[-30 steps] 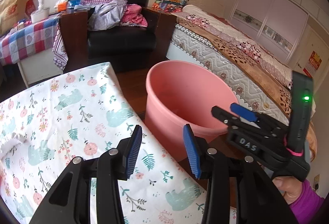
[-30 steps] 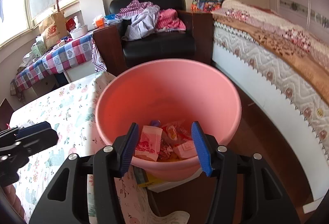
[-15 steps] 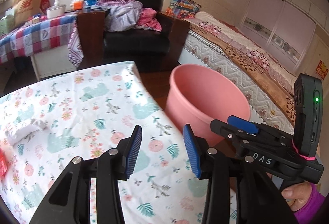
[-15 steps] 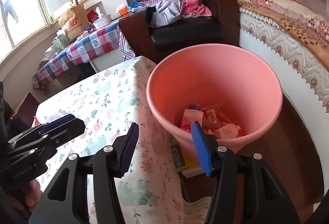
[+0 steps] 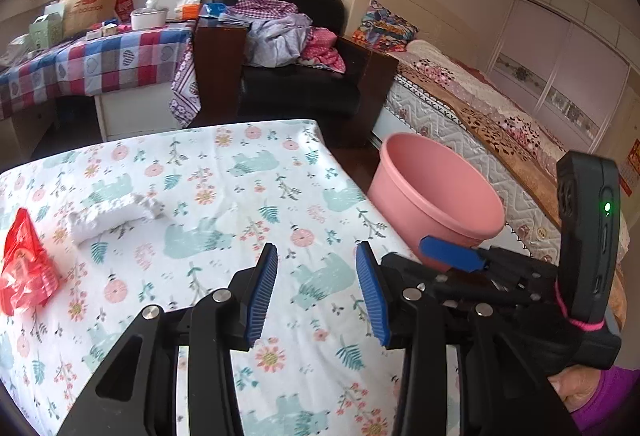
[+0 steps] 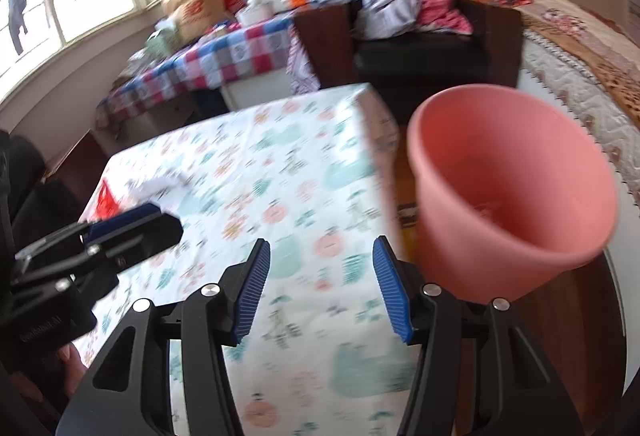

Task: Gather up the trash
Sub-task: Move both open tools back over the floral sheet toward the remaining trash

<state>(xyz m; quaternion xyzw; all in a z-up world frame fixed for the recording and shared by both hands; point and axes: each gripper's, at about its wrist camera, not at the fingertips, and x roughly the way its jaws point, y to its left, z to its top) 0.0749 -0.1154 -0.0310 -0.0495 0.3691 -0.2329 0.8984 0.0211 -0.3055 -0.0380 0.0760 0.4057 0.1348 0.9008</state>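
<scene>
Trash lies ahead of us in the left wrist view: a red plastic wrapper (image 5: 24, 264) at the left edge of the floral tablecloth (image 5: 224, 195) and a crumpled white tissue (image 5: 116, 213) just beside it. Our left gripper (image 5: 316, 290) hangs above the cloth with its blue pads well apart and nothing between them. To its right sits our right gripper (image 5: 452, 260), and past the table edge stands the pink bucket (image 5: 436, 199) on the floor near the bed (image 5: 480, 115).

From the right wrist view, blurred, our right gripper (image 6: 320, 292) hovers over the tablecloth (image 6: 280, 175), jaws apart and empty. The bucket (image 6: 516, 195) is close on the right, the red wrapper (image 6: 105, 201) and tissue (image 6: 158, 185) far left behind the left gripper (image 6: 128, 224).
</scene>
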